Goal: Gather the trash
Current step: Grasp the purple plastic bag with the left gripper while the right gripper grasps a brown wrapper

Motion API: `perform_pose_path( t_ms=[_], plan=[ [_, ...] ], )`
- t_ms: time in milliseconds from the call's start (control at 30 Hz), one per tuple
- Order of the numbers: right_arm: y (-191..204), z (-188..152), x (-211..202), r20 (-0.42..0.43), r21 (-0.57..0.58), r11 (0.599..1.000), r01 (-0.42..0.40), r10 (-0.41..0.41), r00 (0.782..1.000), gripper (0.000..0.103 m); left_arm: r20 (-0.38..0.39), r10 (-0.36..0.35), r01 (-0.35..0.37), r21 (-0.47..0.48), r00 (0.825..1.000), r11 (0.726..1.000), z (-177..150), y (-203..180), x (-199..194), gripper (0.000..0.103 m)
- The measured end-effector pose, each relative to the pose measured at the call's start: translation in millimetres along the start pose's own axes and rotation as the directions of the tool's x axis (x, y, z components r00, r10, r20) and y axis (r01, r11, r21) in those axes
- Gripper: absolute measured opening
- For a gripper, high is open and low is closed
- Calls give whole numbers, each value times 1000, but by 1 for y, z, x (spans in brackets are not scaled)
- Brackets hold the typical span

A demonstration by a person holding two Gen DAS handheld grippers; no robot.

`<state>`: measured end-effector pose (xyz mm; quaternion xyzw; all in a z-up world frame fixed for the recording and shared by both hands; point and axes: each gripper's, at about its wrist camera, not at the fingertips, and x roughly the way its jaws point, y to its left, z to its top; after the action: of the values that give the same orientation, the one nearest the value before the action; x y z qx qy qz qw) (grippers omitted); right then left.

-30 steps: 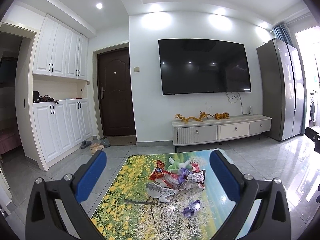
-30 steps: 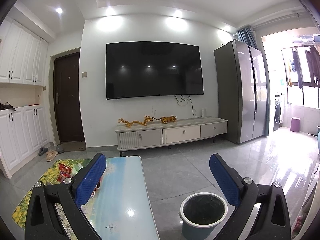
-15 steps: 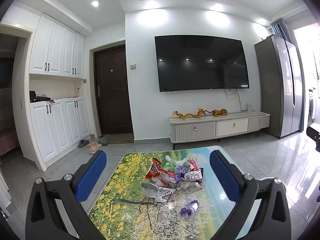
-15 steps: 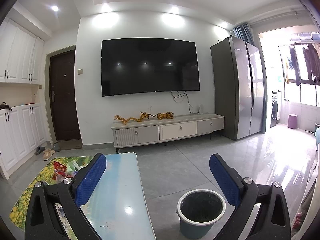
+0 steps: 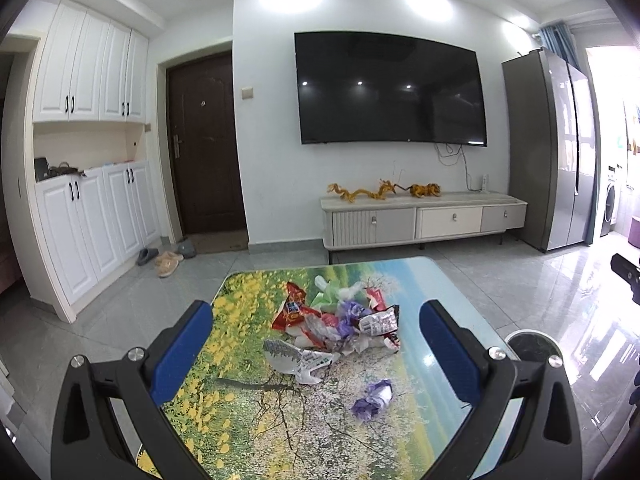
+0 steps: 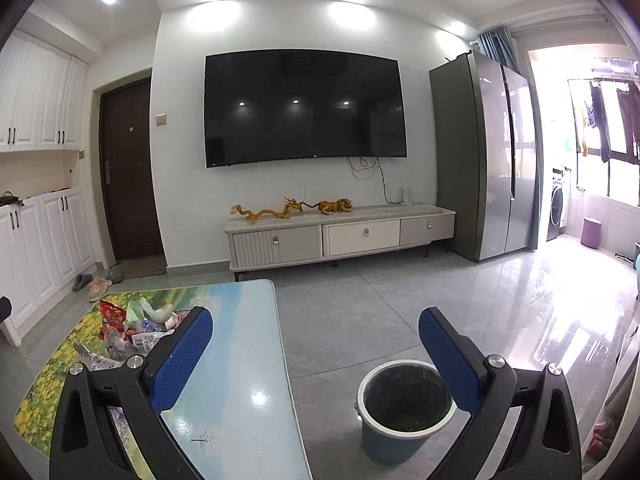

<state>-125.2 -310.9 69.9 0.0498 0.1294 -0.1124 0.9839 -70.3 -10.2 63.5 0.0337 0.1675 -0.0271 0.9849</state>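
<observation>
While your left gripper (image 5: 316,344) hangs spread wide and empty above the table (image 5: 452,312), the trash pile (image 5: 340,324) lies between its fingers in view. Your right gripper (image 6: 316,344) is spread too, with the bin (image 6: 404,412) on the floor beside the table.

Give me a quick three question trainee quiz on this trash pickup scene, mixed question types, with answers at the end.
1. True or false: the left gripper is shut on a wrapper.
2. Where does the bin stand? A) on the table B) on the floor beside the table C) beside the door
3. What colour is the lone wrapper lying apart from the trash pile?

Key: 1 false, both grippers are open and empty; 2 B; 3 purple.
</observation>
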Motion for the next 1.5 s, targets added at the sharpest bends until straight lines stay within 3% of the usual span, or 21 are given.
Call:
perform_pose_path(
  t_ms=[100,267,367,433,533,700,800,867,1000,1133,1200,1400,1500],
  plan=[
    [-1,-5,17,-48,-7,1000,-14,13,999,103,-43,-2,2,-14,999,1000,-3,12,16,103],
    [6,-18,54,-160,-2,998,-58,57,985,103,-145,-93,93,-4,985,996,-18,17,50,103],
    [17,-28,83,-238,-3,994,-112,108,965,103,-235,-164,169,3,958,986,-33,8,77,101],
    [26,-35,98,-291,15,985,-170,167,942,103,-299,-211,223,3,931,975,-45,0,95,98],
    [46,-42,126,-370,34,962,-270,263,891,96,-370,-267,291,9,890,957,-59,-12,116,91],
    [88,-58,177,-493,64,904,-424,397,774,70,-474,-345,388,-9,810,922,-83,-26,149,73],
    [115,-67,206,-552,96,858,-504,467,691,59,-512,-365,415,-19,778,910,-96,-29,164,64],
    [132,-69,221,-574,105,834,-541,496,652,57,-525,-383,431,-34,760,902,-102,-28,171,61],
    [156,-73,256,-601,126,798,-590,534,594,56,-539,-413,458,-56,734,887,-108,-27,180,47],
    [168,-74,283,-605,217,777,-590,582,544,58,-540,-440,480,-74,718,874,-113,-26,185,34],
    [171,-76,295,-618,251,782,-570,583,527,69,-529,-454,486,-86,717,869,-113,-24,185,31],
    [177,-90,326,-650,393,769,-504,620,439,71,-506,-486,495,-128,713,859,-115,-15,187,30],
    [179,-93,336,-646,452,757,-472,643,412,70,-494,-493,495,-138,716,858,-114,-10,185,30]
  ],
)
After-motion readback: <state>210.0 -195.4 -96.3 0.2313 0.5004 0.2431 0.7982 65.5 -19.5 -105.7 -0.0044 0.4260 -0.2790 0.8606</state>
